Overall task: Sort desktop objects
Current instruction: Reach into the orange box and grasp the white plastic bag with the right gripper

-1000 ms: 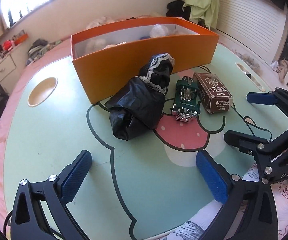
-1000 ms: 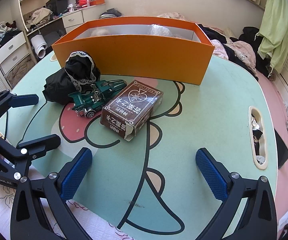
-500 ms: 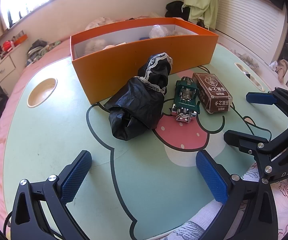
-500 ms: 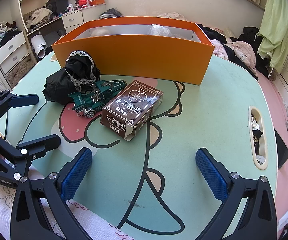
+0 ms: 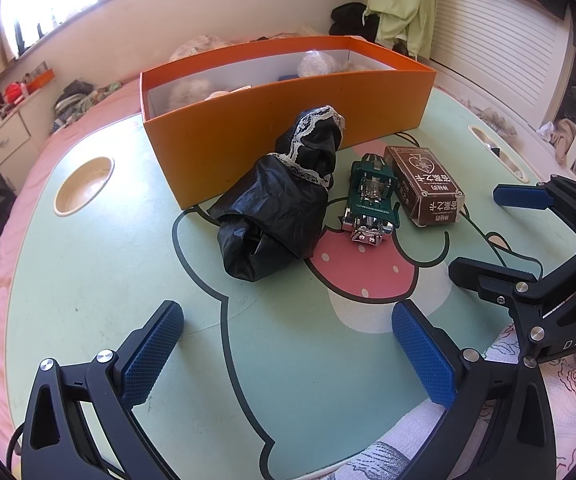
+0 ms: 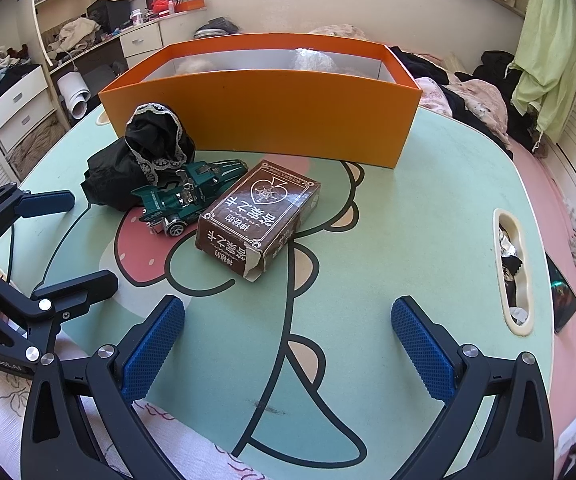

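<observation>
An orange box stands at the far side of the green table, with pale items inside. In front of it lie a black lace-trimmed cloth bundle, a green toy car and a brown card box. My left gripper hovers open over the near table, well short of the bundle. My right gripper is open too, nearer than the card box. Each gripper shows in the other's view: the right gripper and the left gripper.
A round cup recess sits at the table's left, a slot recess with scraps at its right. Floral fabric lies at the near edge. Drawers, clothes and a pale green curtain surround the table.
</observation>
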`<control>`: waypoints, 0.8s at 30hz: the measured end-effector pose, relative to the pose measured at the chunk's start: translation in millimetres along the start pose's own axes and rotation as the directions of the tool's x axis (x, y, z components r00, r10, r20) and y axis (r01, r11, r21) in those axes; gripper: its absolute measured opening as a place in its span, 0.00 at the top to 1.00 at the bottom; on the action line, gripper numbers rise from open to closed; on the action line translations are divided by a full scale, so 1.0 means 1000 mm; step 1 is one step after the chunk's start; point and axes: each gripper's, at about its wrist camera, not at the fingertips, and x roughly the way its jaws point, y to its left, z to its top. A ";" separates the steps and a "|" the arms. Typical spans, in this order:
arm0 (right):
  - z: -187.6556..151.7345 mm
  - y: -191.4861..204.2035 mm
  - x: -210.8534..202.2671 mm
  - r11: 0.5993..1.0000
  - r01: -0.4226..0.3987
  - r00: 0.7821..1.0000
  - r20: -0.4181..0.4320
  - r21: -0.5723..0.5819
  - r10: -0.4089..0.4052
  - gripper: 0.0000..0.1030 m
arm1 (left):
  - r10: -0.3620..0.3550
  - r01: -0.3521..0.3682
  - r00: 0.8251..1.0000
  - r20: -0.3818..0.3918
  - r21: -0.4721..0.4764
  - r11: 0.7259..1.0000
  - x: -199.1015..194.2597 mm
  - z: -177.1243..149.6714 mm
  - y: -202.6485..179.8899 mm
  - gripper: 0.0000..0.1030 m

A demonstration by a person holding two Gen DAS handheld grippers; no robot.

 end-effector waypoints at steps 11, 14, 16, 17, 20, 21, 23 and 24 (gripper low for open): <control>-0.001 -0.005 0.000 1.000 0.000 1.000 0.001 0.016 0.000 0.00 | 0.000 0.000 1.000 0.000 -0.001 1.000 0.000 0.000 0.000 0.00; 0.000 -0.010 -0.004 0.999 -0.013 1.000 0.020 0.035 0.013 0.00 | 0.000 0.000 1.000 0.001 -0.001 1.000 0.000 -0.001 0.000 0.00; 0.001 -0.011 -0.012 0.999 -0.026 0.998 0.049 0.039 0.024 0.00 | 0.000 0.000 1.000 0.001 -0.001 1.000 0.000 -0.001 0.000 0.00; 0.002 -0.011 -0.015 0.999 -0.034 0.998 0.059 0.039 0.031 0.00 | 0.000 0.000 1.000 0.001 -0.001 1.000 0.000 -0.001 0.000 0.00; 0.012 -0.012 -0.027 0.997 -0.065 0.993 0.100 0.040 0.060 0.02 | 0.000 0.000 1.000 0.001 0.000 1.000 0.000 -0.001 0.000 0.00; 0.017 -0.013 -0.032 0.996 -0.083 0.991 0.111 0.045 0.077 0.05 | 0.000 0.000 1.000 0.001 -0.001 1.000 0.000 -0.001 0.000 0.00; 0.036 -0.019 -0.039 0.992 -0.112 0.987 0.127 0.063 0.103 0.13 | 0.000 0.000 1.000 0.001 -0.001 1.000 0.000 -0.001 0.000 0.00; 0.051 -0.024 -0.042 0.989 -0.127 0.984 0.136 0.078 0.116 0.19 | 0.000 0.000 1.000 0.002 -0.001 1.000 0.000 -0.001 0.000 0.00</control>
